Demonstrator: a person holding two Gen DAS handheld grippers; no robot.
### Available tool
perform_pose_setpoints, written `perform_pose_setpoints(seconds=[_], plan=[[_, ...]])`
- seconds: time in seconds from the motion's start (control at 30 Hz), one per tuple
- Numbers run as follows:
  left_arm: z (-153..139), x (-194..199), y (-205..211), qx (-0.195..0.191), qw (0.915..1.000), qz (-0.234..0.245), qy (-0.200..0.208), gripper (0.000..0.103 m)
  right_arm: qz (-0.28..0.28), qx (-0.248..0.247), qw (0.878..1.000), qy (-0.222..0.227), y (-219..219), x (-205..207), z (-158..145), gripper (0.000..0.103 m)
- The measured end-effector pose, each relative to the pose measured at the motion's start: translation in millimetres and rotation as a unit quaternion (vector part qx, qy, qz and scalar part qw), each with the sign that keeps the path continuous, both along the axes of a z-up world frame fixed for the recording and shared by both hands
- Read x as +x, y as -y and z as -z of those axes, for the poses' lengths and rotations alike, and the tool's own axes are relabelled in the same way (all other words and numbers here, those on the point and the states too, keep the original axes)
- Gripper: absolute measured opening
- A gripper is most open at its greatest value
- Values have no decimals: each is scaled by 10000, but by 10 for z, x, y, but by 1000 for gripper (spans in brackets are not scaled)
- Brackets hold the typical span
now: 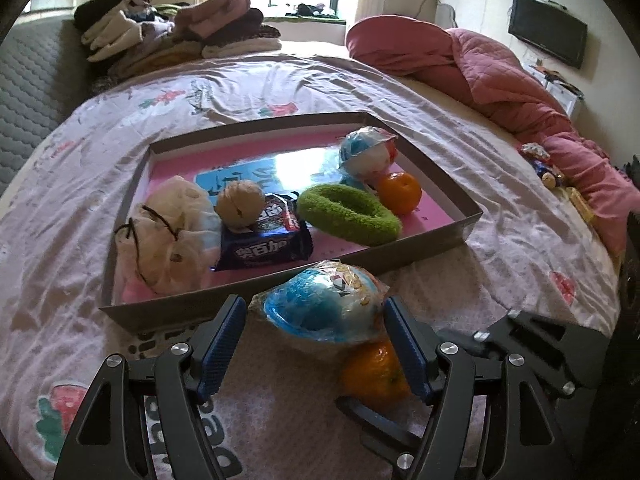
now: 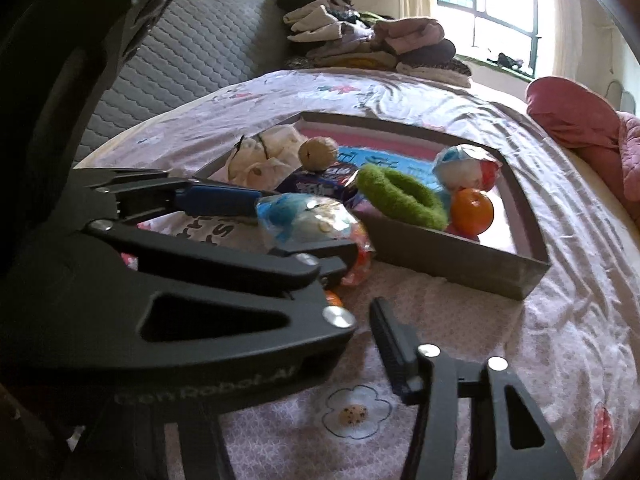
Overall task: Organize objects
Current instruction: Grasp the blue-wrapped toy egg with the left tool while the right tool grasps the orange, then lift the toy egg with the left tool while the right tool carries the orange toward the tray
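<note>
Straddling the blue-and-white plastic-wrapped toy ball (image 1: 324,308) with spread jaws, the left gripper (image 1: 316,336) should centre before squeezing; the ball lies on the bedsheet at six o'clock of the shallow cardboard tray (image 1: 460,232). The right gripper (image 1: 408,384) reaches toward the orange mandarin (image 1: 372,372), jaws partly apart; whether they touch it cannot be told.

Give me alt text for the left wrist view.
Open left hand-held gripper straddles a wrapped blue toy on a bed, an orange beside it. Beyond, a shallow box holds snacks, a green ring and another orange.
</note>
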State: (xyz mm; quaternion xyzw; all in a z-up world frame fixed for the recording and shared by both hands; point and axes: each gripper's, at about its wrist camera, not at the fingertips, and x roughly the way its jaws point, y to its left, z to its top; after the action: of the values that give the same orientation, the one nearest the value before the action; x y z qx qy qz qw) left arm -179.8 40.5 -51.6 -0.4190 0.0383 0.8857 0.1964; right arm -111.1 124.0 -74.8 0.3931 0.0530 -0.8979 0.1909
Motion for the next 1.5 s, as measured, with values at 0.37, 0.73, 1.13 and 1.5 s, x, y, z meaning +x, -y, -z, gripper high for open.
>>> perform_pose_setpoints(seconds=[0.37,0.73,1.13,1.5], plan=[[52,-79,-118,312,9990,240,230,56,-9,-108,9999,34,-119,94,5,40],[-63,-8,-128,227,9996,141,44,55,296,-172,9994,79,-391,137,-47,40],[-490,212,35,270,9985,-187,-426,55,636,-280,9972,-283,-616,178,-393,40],[-817,395,85,259,9964,-294,-747,55,659,-241,9948,-738,-645,268,-820,40]])
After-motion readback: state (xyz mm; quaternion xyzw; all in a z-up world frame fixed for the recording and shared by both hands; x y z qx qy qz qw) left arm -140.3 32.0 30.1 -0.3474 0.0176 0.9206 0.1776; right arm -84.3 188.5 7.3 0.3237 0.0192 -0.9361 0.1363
